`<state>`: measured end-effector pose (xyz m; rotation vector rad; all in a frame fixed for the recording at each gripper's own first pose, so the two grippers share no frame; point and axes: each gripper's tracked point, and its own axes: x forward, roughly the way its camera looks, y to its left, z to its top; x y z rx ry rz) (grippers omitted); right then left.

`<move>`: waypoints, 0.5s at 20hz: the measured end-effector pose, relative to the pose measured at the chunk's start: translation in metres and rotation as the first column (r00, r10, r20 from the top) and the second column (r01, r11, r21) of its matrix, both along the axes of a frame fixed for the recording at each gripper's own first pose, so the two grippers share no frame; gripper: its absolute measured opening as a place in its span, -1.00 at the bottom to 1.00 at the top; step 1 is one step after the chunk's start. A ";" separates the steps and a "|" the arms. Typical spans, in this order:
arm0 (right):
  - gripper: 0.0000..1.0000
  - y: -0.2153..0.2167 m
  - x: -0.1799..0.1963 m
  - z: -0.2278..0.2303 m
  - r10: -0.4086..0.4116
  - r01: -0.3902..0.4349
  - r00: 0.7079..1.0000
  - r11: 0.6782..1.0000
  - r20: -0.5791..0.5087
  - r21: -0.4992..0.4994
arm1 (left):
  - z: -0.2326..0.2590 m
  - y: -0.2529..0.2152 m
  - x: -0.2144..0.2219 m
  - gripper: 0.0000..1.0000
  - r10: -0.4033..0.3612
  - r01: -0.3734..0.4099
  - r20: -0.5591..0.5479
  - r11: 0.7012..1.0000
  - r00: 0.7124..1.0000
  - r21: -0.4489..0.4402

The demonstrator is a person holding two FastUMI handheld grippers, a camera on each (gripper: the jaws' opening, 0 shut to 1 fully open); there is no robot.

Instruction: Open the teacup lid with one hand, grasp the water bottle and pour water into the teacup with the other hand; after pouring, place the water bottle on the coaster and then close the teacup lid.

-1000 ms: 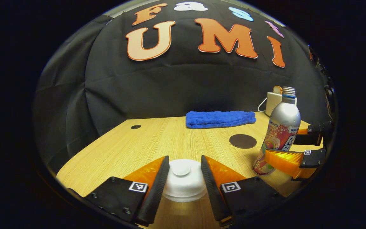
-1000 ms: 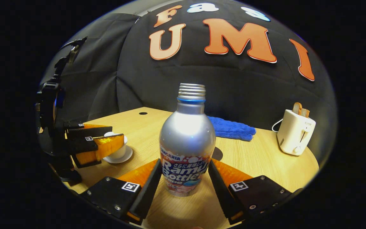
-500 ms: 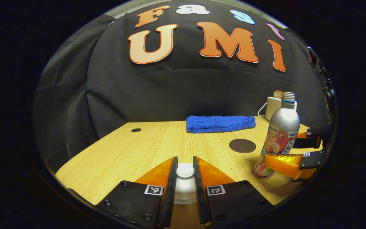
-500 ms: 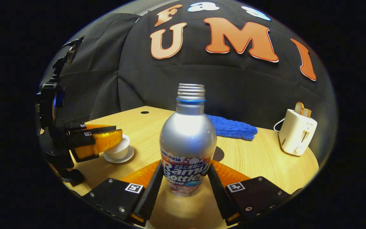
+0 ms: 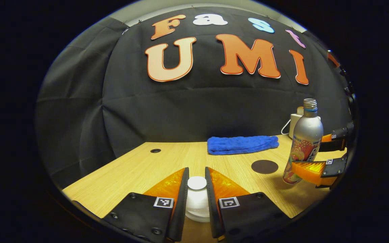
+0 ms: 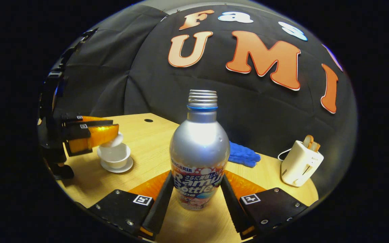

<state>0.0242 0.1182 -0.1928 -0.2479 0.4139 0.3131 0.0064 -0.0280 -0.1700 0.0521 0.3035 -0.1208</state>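
Observation:
My left gripper [image 5: 196, 172] is shut on the knob of the white teacup lid [image 5: 197, 201]. In the right gripper view that lid [image 6: 114, 141] hangs tilted just above the open white teacup [image 6: 114, 157], which stands on its saucer [image 6: 124, 166] at the left. My right gripper [image 6: 197, 177] is shut on the lower body of the silver water bottle [image 6: 199, 148], which is upright and uncapped. In the left gripper view the bottle [image 5: 305, 135] is at the far right, and the dark round coaster [image 5: 264, 166] lies on the table just left of it.
A folded blue towel [image 5: 242, 144] lies at the back of the wooden table [image 5: 130, 168]. A white toaster [image 6: 301, 163] with bread in it stands at the back right. A small round hole [image 5: 155, 151] is in the tabletop at the far left.
My left gripper closed on the lid knob and has raised the lid off the teacup. The right gripper keeps its hold on the bottle, and its view has rolled and shifted.

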 end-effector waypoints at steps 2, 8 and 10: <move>0.60 -0.005 0.005 0.003 -0.001 0.003 1.000 0.998 0.026 -0.065 | 0.004 0.006 -0.001 -0.37 0.010 -0.010 0.006 1.000 1.000 -0.009; 0.58 -0.008 0.016 0.010 0.054 -0.032 0.995 0.967 0.080 -0.254 | 0.008 0.037 -0.007 -0.31 0.065 -0.065 0.003 0.998 0.998 -0.027; 0.57 -0.004 0.019 0.010 0.085 -0.055 0.993 0.951 0.087 -0.304 | 0.011 0.046 -0.010 -0.24 0.078 -0.078 0.005 0.997 0.997 -0.028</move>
